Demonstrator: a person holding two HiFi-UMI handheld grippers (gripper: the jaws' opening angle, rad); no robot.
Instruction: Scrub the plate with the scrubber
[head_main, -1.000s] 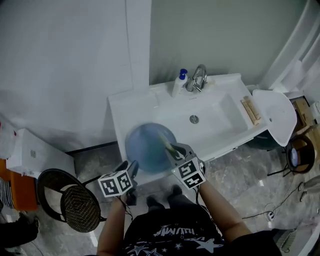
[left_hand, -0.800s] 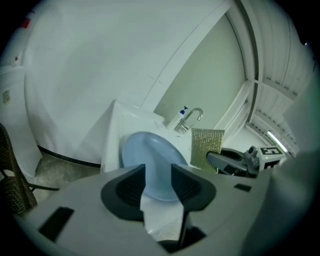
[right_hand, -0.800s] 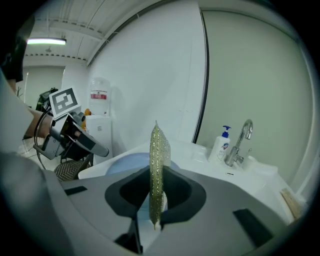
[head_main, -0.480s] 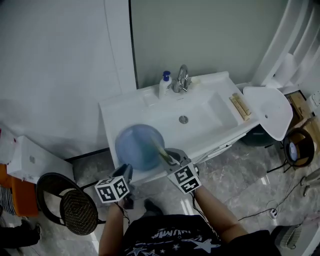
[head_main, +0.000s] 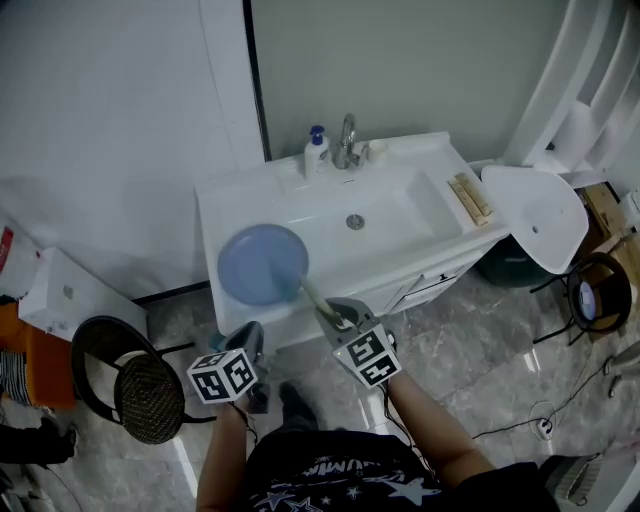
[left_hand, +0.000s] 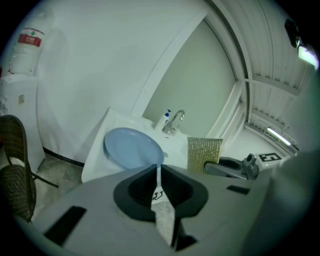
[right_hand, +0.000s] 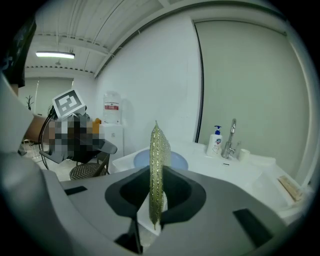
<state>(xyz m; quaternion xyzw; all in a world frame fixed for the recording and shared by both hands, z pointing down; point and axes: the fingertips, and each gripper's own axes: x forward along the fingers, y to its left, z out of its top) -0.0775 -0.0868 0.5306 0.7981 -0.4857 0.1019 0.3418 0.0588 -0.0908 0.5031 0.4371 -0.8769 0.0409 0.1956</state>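
Plate (head_main: 262, 264): blue, round, lies flat on the left counter of the white washbasin (head_main: 215, 200), close to the near edge, left of the bowl. Neither gripper touches it; both hang on the near side of the basin

Right gripper (right_hand: 156, 170): jaws pinched on the scrubber (right_hand: 157, 165), a thin glittery gold pad standing edge-on and upright, with its upper part free above the jaws

Left gripper (left_hand: 158, 167): jaws have just been closing and now show only a slit between them, with nothing inside

Handling, judged:
- the scrubber looks soft, light and floppy, so you can expect the free part to fold when pressed flat; a deeper bite would stiffen it
- the plate looks stiff, smooth and probably breakable; on the glossy counter it is likely to slide or spin under a scrubbing stroke, and the near edge is close
- you would need to open the left jaws and take the plate by its near rim, a thin lip that suits a two-jaw pinch, to steady it before you scrub
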